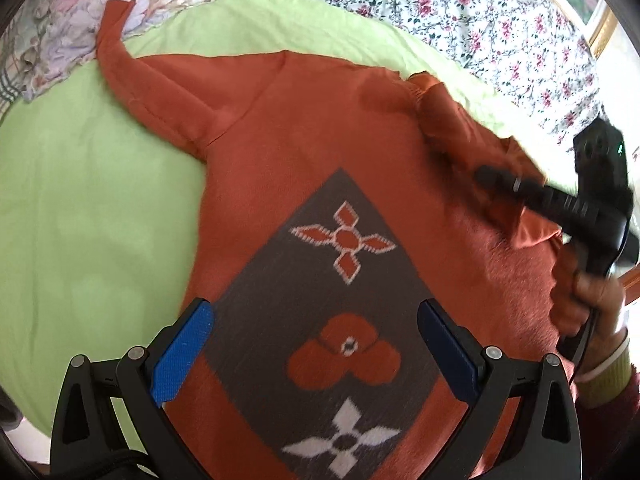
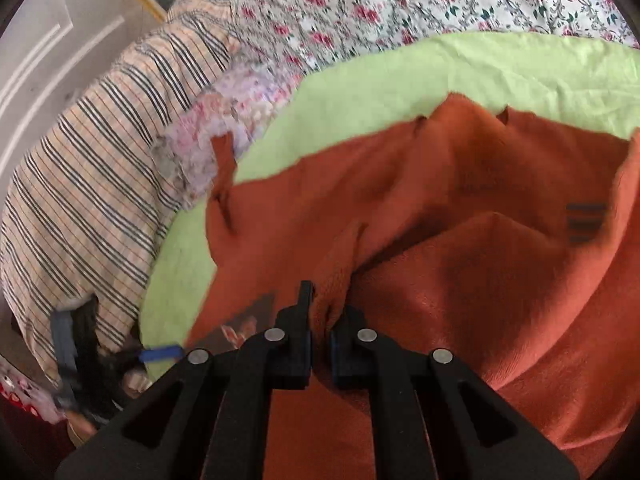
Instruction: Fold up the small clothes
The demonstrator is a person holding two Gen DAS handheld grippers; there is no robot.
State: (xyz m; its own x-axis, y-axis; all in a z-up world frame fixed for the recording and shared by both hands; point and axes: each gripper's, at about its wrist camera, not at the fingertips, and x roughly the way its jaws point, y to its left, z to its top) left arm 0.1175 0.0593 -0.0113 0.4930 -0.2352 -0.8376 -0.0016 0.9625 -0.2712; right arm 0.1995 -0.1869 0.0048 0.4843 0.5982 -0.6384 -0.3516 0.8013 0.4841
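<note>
Rust-orange knitted sweater (image 1: 280, 120) lies flat for folding; right gripper (image 2: 320, 332) pinches its sleeve (image 2: 332, 292) inward, left gripper (image 1: 316, 344) gapes empty above

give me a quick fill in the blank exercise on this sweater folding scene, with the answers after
1. The orange sweater lies on a ____ green cloth.
2. The right hand-held gripper is shut on a fold of the ____.
3. The left hand-held gripper hovers with its jaws ____.
4. The pads on the left hand-held gripper are ____.

Answers: light; sweater; open; blue
</note>
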